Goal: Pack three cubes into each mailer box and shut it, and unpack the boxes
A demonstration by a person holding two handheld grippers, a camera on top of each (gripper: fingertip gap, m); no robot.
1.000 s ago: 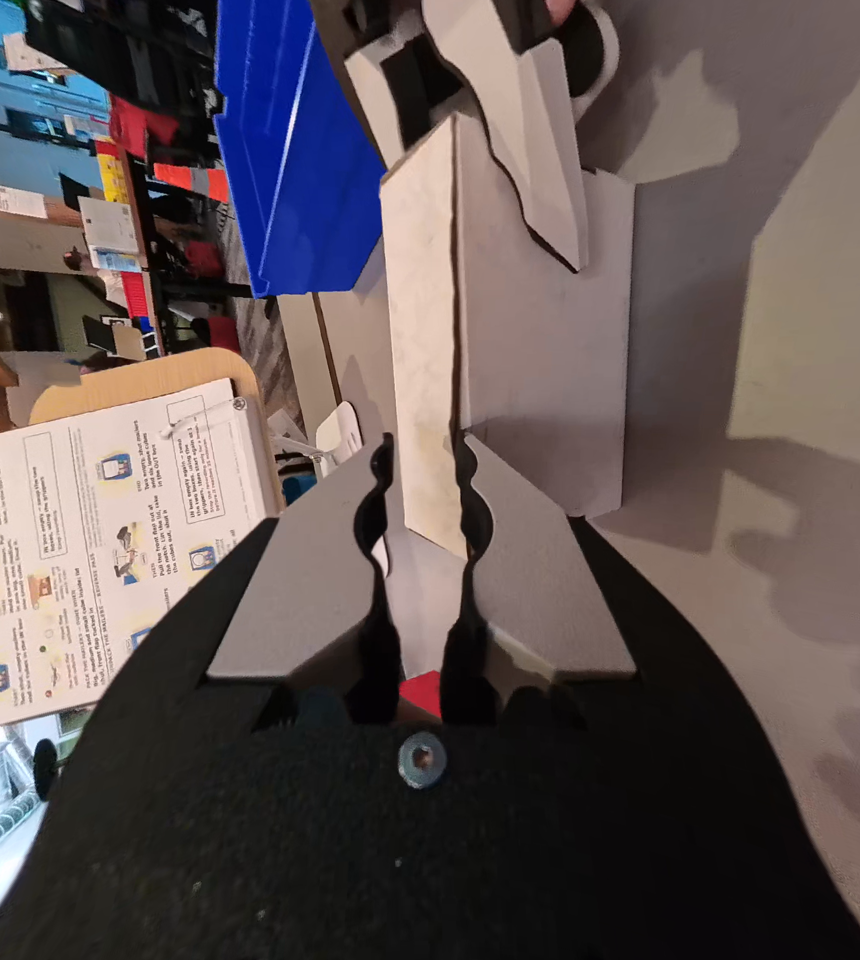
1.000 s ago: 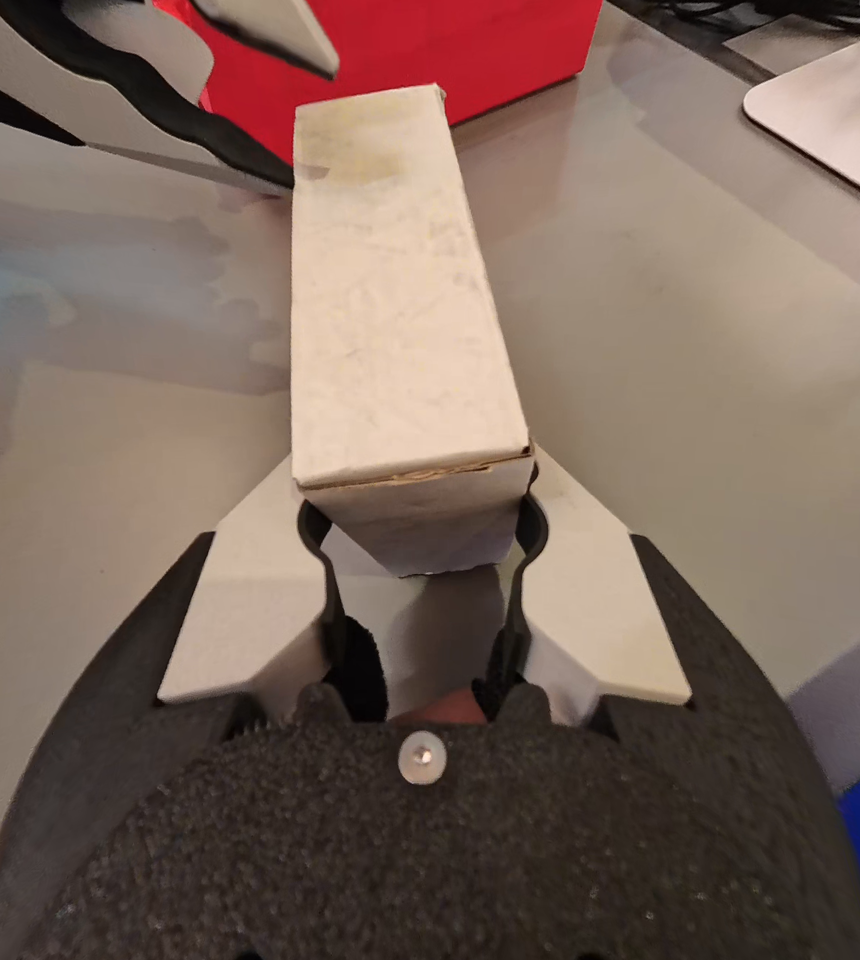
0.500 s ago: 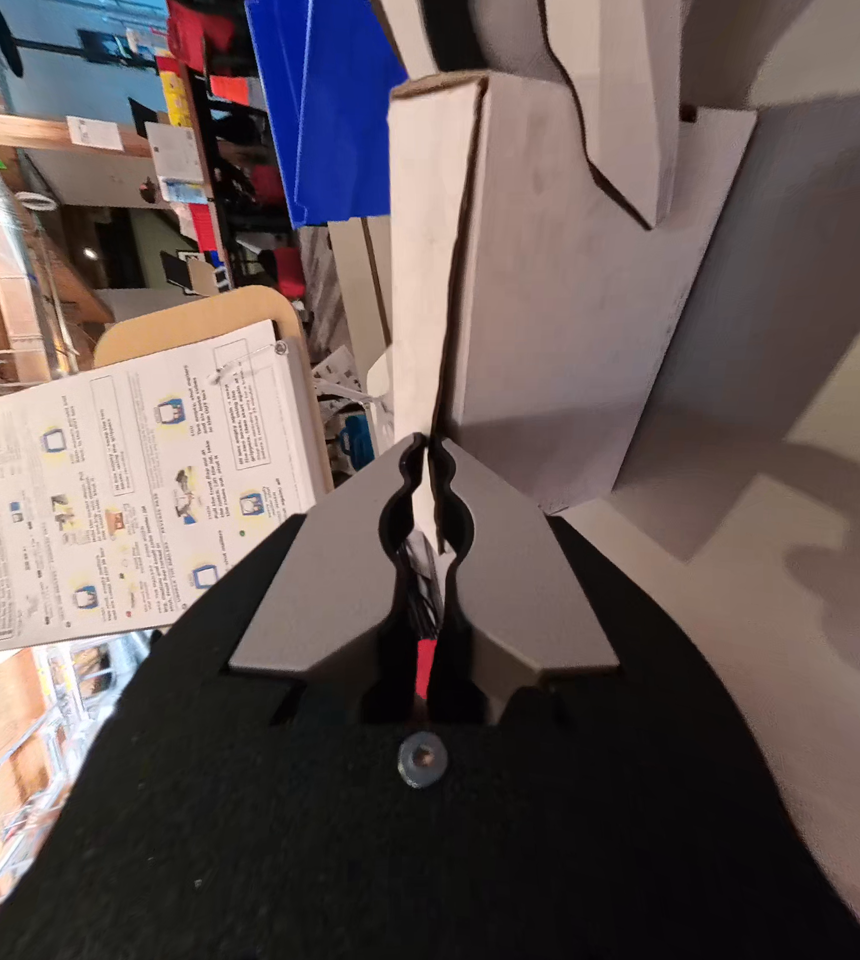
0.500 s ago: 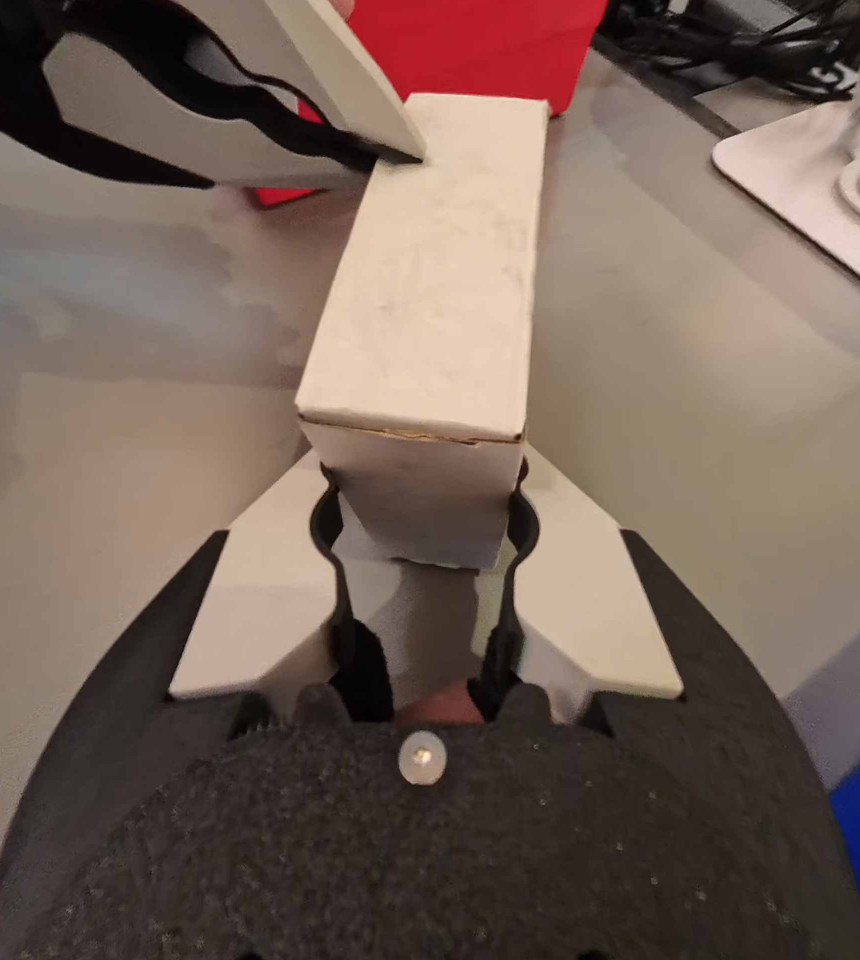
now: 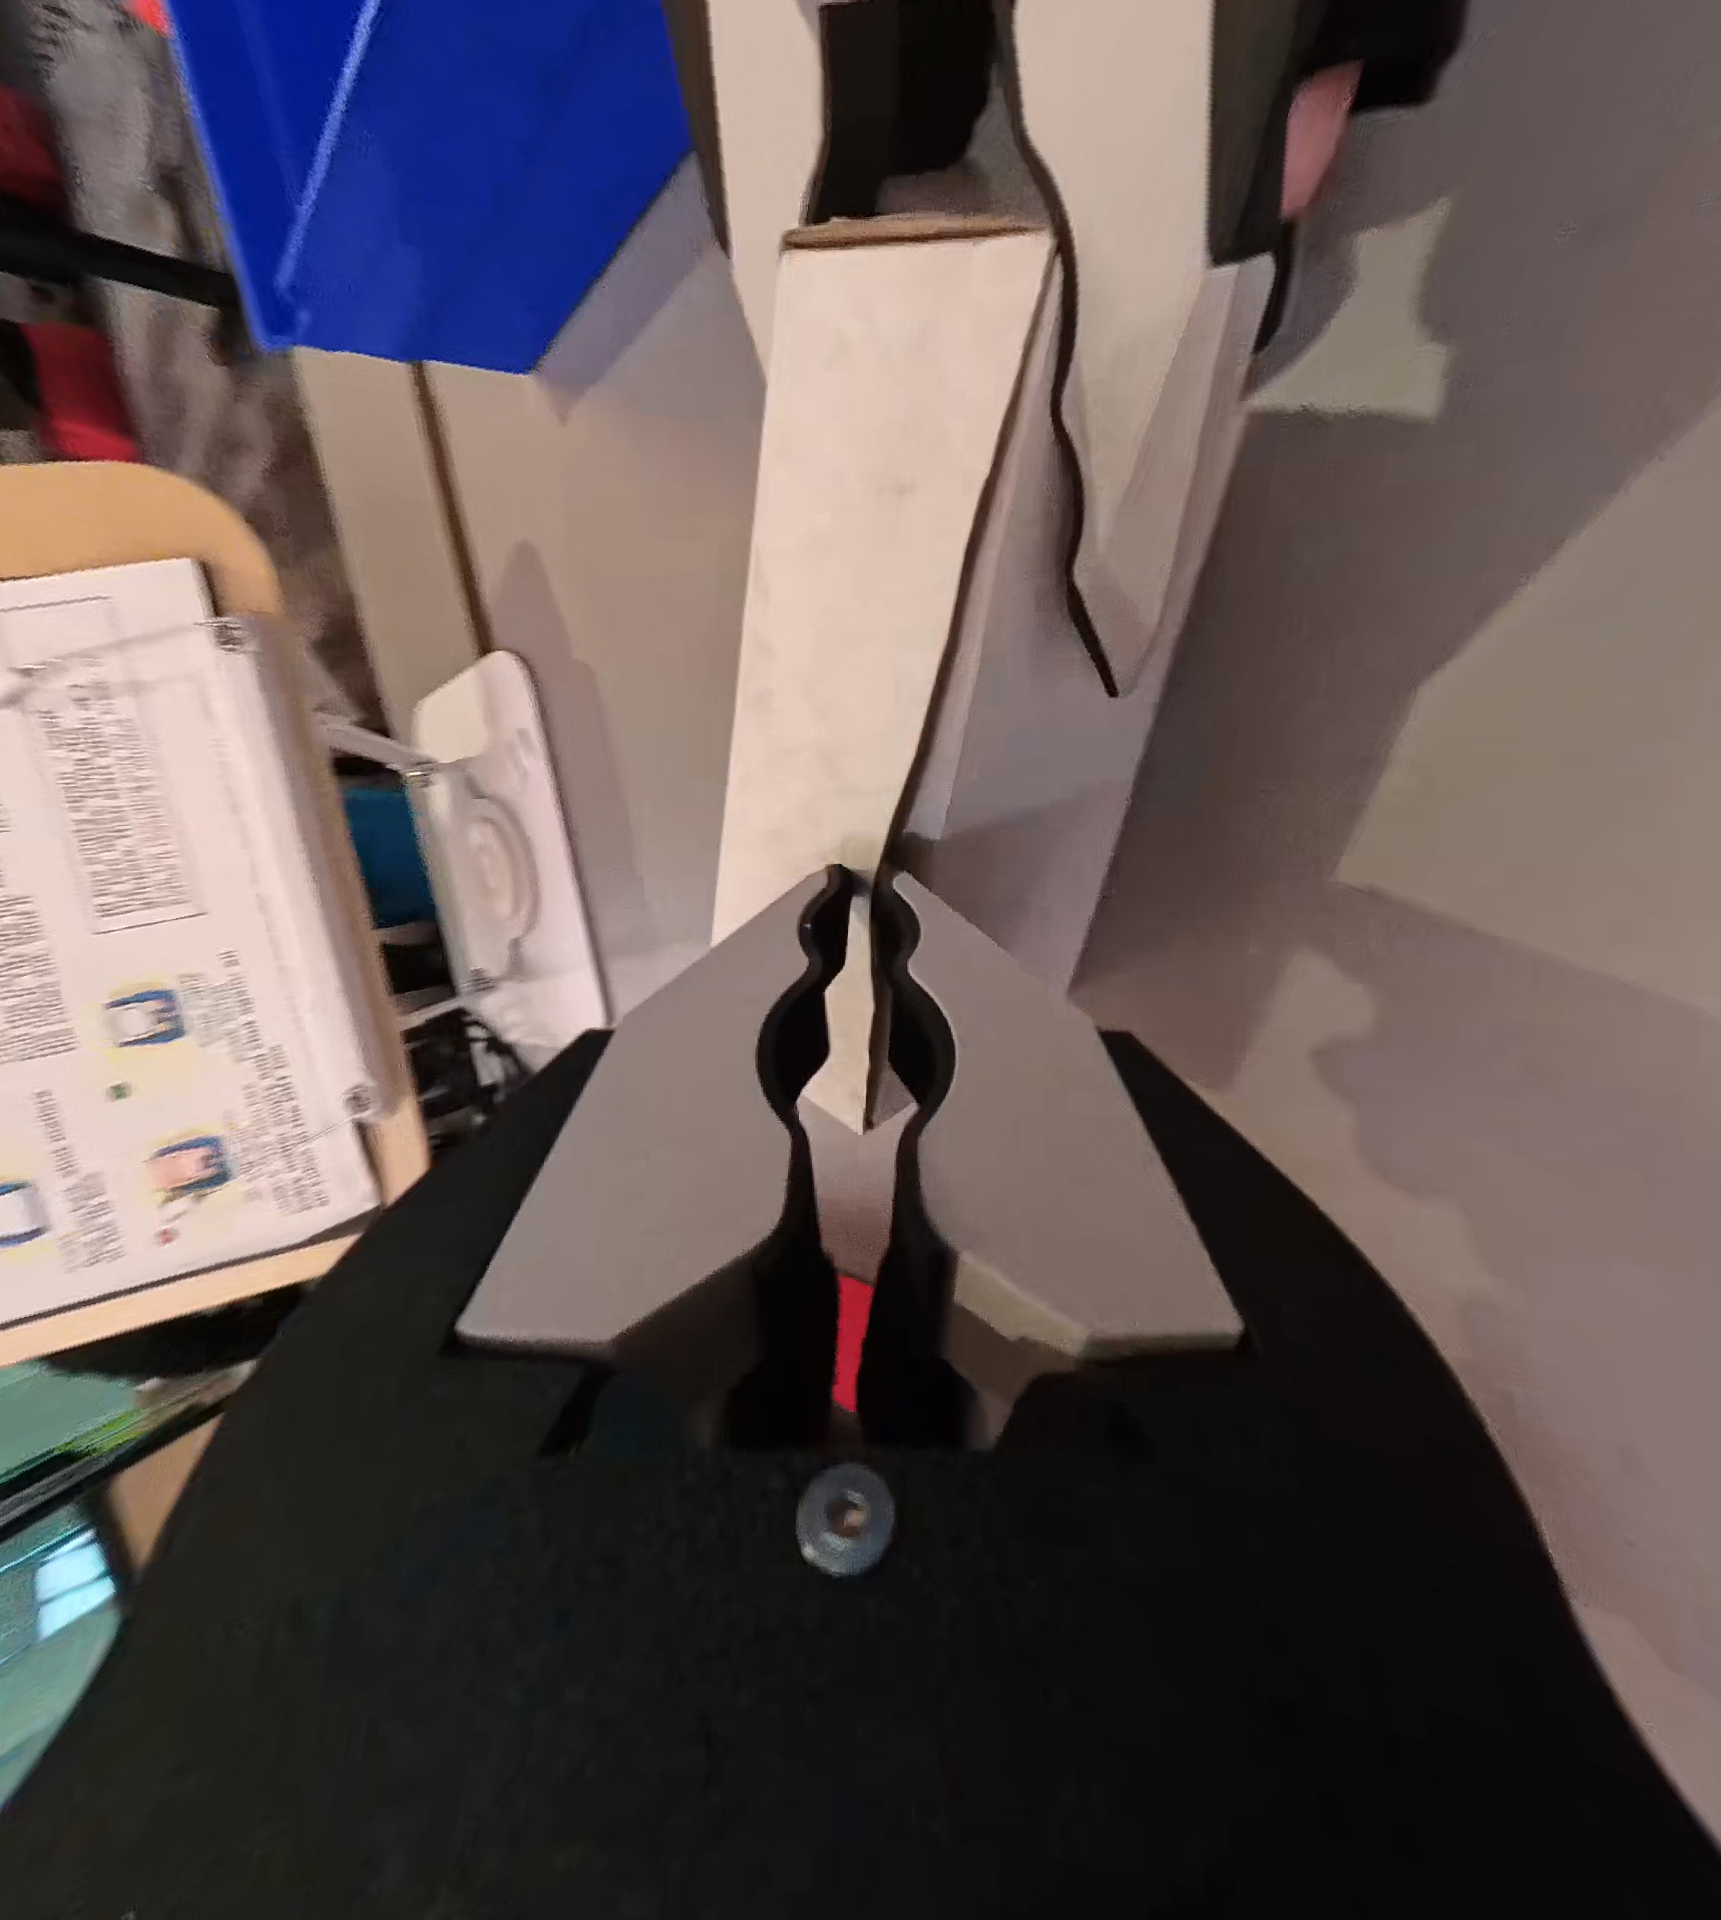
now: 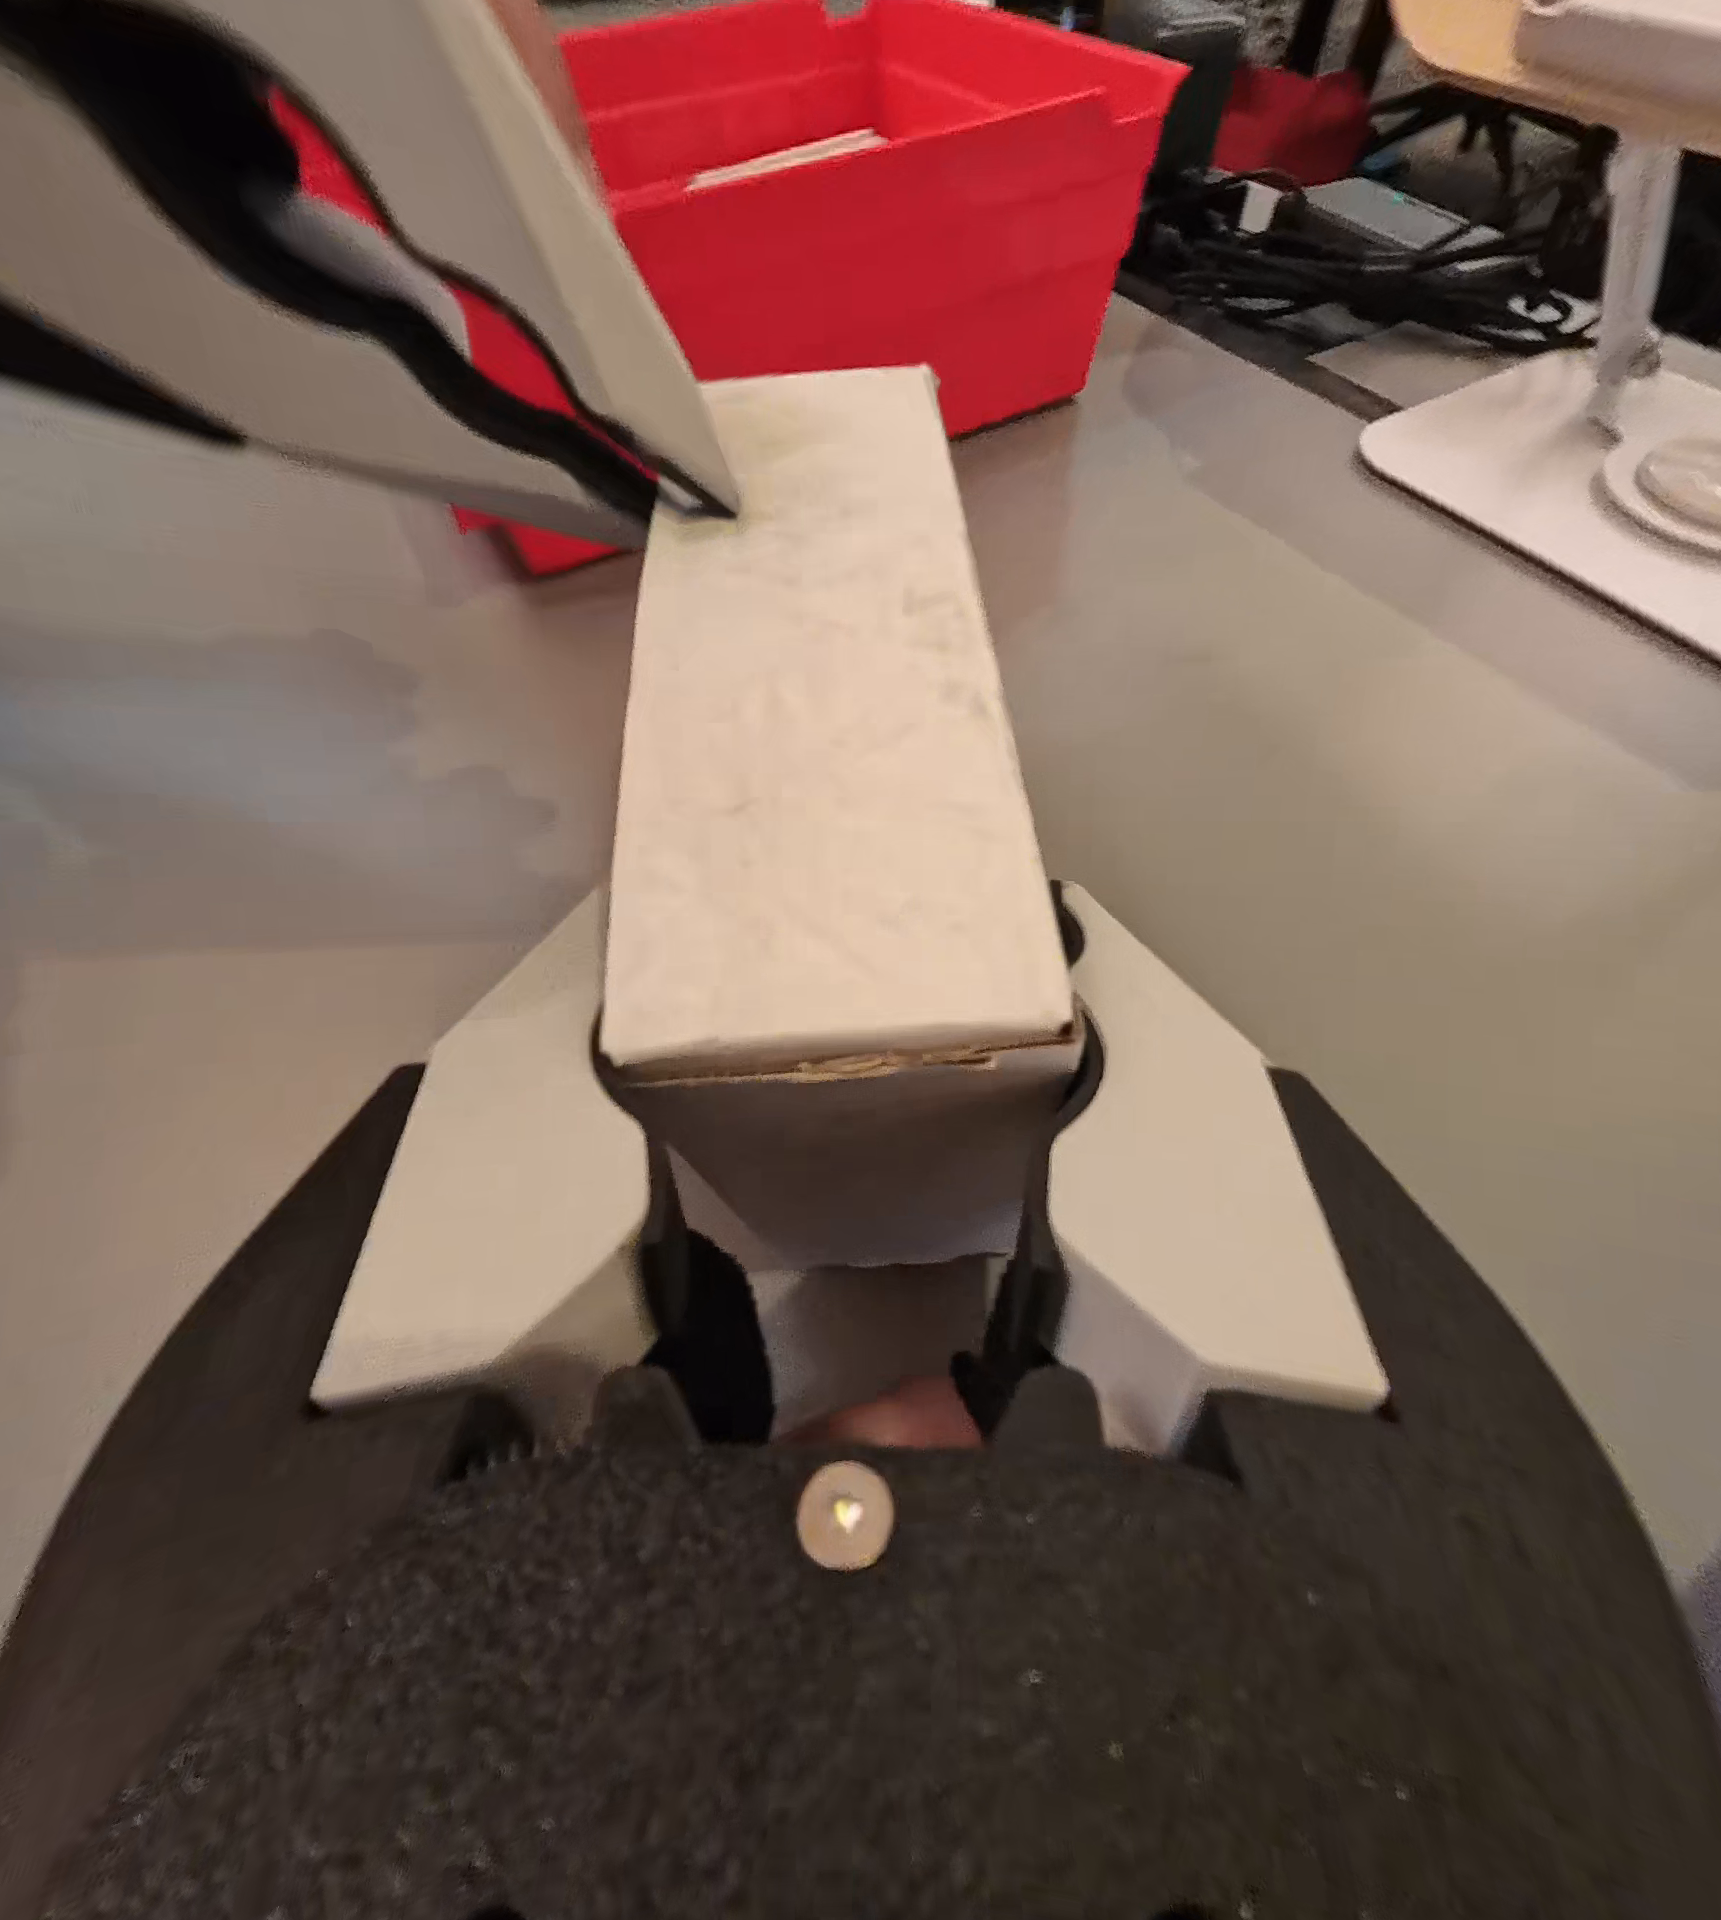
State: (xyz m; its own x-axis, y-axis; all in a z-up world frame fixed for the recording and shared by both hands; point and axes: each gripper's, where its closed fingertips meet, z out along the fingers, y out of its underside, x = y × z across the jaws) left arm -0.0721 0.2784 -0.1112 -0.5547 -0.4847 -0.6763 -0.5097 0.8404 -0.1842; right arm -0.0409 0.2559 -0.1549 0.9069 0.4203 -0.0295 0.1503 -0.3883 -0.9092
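A long white mailer box [image 6: 814,727] is held off the grey table [image 6: 1355,831] between both grippers. My right gripper [image 6: 830,914] is shut on the near end of the box, one finger on each long side. My left gripper [image 6: 700,504] pinches the far left corner of the box's top. In the left wrist view my left gripper [image 5: 861,883] is shut on a thin cardboard edge of the box [image 5: 856,520]. A finger of the right gripper [image 5: 1147,416] lies along the box's right side. No cubes show.
A red bin [image 6: 887,239] with a white box inside stands on the table behind the mailer. A white lamp base [image 6: 1614,499] sits at the right. A blue bin [image 5: 420,177] is near the right gripper's end. An instruction sheet on a board [image 5: 108,935] stands beyond the table edge. The gap from one gripper's tips to the other's is roughly 7 centimetres.
My left gripper has shut on the box's edge. Both grippers have risen with the box, and the red bin now shows from above.
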